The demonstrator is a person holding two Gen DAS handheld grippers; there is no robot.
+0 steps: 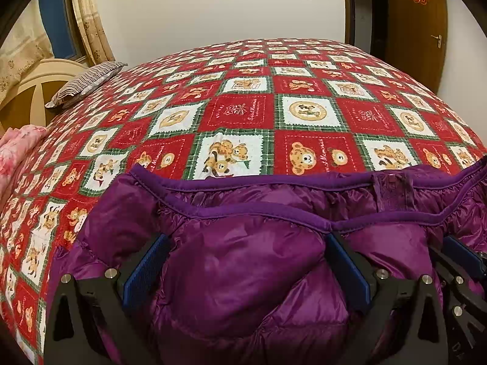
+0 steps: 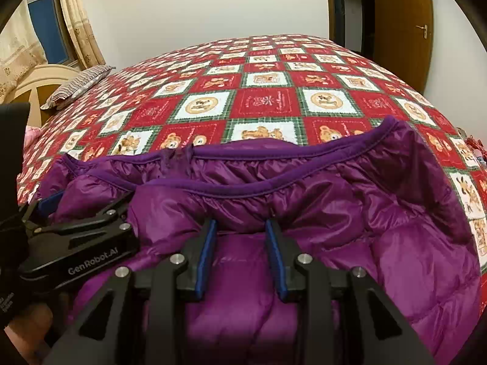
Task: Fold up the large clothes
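Folding is, by my judgement, at an early or middle stage: the purple down jacket [image 1: 243,273] lies on the bed [image 1: 243,106] at its near edge, just under both of my claws, one puffy layer already lying over another, while no compact bundle has yet been formed. My left claw [image 1: 246,270] is spread wide, its blue pads [image 1: 146,270] bracketing a thick bulge of padding without pinching it. My right claw [image 2: 242,258] is narrowed but not pressed together, fabric showing in the gap between its pads [image 2: 205,261]; whether it truly grips I cannot tell. The jacket's bound purple edge [image 2: 274,149] runs left to right across both views and faces away from me toward the far wall, so I judge the long axis to lie crosswise, parallel to the near bed edge. A striped pillow [image 1: 85,82] rests well apart at the left.
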